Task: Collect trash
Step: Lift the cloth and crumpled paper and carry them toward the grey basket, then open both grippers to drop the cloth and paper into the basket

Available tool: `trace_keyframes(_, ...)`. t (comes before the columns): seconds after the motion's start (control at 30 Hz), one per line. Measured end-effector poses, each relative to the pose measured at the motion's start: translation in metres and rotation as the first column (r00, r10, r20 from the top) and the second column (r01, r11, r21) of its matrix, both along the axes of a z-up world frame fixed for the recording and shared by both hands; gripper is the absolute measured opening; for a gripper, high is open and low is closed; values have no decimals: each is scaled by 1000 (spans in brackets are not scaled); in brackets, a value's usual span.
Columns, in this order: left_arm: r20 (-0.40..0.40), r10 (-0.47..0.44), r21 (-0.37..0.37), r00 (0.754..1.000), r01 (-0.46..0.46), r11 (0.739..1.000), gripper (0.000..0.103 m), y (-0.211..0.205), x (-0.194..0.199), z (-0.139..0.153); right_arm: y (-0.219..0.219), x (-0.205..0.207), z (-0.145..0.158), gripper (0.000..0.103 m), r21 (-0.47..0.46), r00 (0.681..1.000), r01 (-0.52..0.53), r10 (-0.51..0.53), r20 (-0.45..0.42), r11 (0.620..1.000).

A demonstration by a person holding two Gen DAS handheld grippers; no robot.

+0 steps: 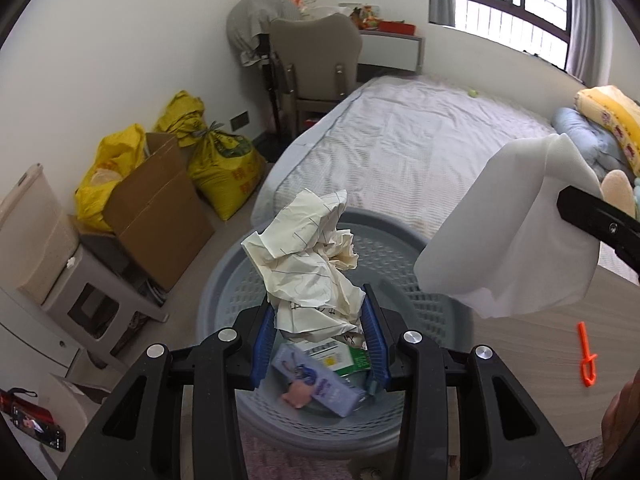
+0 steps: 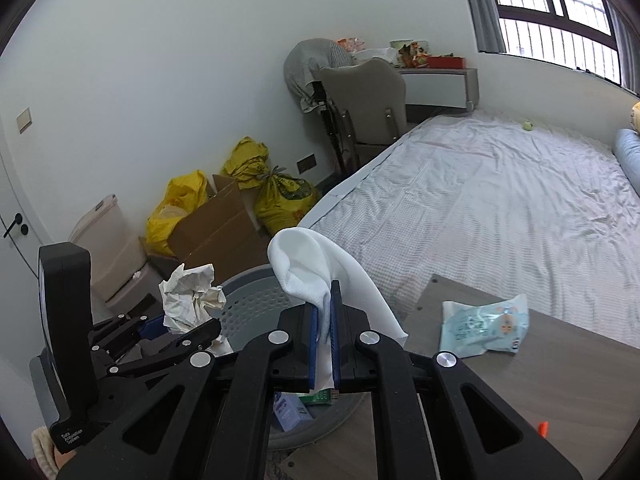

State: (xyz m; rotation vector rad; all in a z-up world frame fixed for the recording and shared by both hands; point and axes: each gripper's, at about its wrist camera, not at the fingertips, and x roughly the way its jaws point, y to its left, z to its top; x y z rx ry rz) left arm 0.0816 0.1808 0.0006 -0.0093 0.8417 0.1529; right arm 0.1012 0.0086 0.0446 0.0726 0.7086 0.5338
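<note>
My left gripper (image 1: 320, 316) is shut on a crumpled ball of lined paper (image 1: 308, 264) and holds it over the grey perforated bin (image 1: 400, 248). The bin holds a purple box (image 1: 316, 384) and a green-white packet (image 1: 340, 354). My right gripper (image 2: 325, 312) is shut on a white tissue (image 2: 316, 268), which also shows in the left wrist view (image 1: 516, 232) beside the bin's right rim. In the right wrist view the left gripper with the paper (image 2: 192, 296) is at the left over the bin (image 2: 256, 304).
A wooden table (image 2: 540, 392) at the right carries a pale blue wipes pack (image 2: 484, 326) and an orange clip (image 1: 586, 354). A bed (image 2: 500, 192) lies behind. A cardboard box (image 1: 156, 208), yellow bags (image 1: 224, 168) and a chair (image 1: 320, 64) stand along the wall.
</note>
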Motion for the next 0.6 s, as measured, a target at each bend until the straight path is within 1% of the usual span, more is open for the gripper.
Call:
trace_keyframes(0.13,-23,22,-7,1000,-22,1000,39,19,4,-10,26,8,-14,6,-16,999,-40,39,-32,999)
trace_keyframes(0.27,-48,32,-13,998,-33,999,39,32,10,-23,41,14,-30,6,-37,996,-63,60,-68,997)
trace_keyframes(0.6,-123,30,-24,992,-33,999,41,44,23,-54,58,36,-84,6,-86,977,-95,77,-198,992)
